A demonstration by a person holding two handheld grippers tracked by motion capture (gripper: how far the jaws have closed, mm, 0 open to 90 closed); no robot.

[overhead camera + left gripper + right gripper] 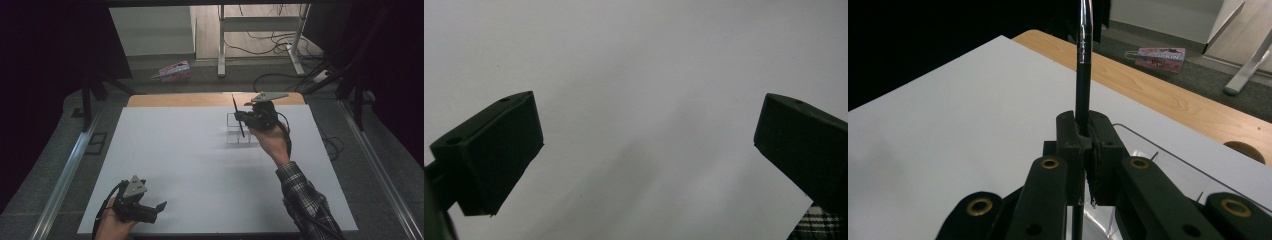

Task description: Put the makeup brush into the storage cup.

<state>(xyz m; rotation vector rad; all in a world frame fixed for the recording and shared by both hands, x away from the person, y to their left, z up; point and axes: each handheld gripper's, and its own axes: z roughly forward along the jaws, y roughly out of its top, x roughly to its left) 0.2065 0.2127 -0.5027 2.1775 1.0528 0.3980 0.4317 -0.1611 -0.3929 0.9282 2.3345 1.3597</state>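
- Black and thin, a pen point(1083, 75) is standing almost upright between the jaws of the right gripper point(1087, 137), which are closing tightly on its lower part.
- On the high view the right gripper point(248, 118) is holding the pen point(238, 116) over a clear plastic organiser point(230, 131) that is sitting on the far right part of the white board point(175, 160) covering the wooden table point(175, 100).
- Near the front left corner the left gripper point(152, 207) is resting low over the board with its jaws standing wide apart and nothing between them – the left gripper view is showing plain white board point(634, 75) between the two pads.
- What could go wrong, in my judgement: the pen is long and gripped low, so it could be tipping in the pads, or its lower end could be hitting a wall of the organiser and pushing the light box along the board.
- Hard to make out: the bottom tip of the pen is hiding behind the jaws, so I cannot tell whether it is already inside a compartment, or which one.
- Compartment walls are almost invisible because the plastic is transparent, and a pink packet point(173, 70) on the floor is too small for reading.
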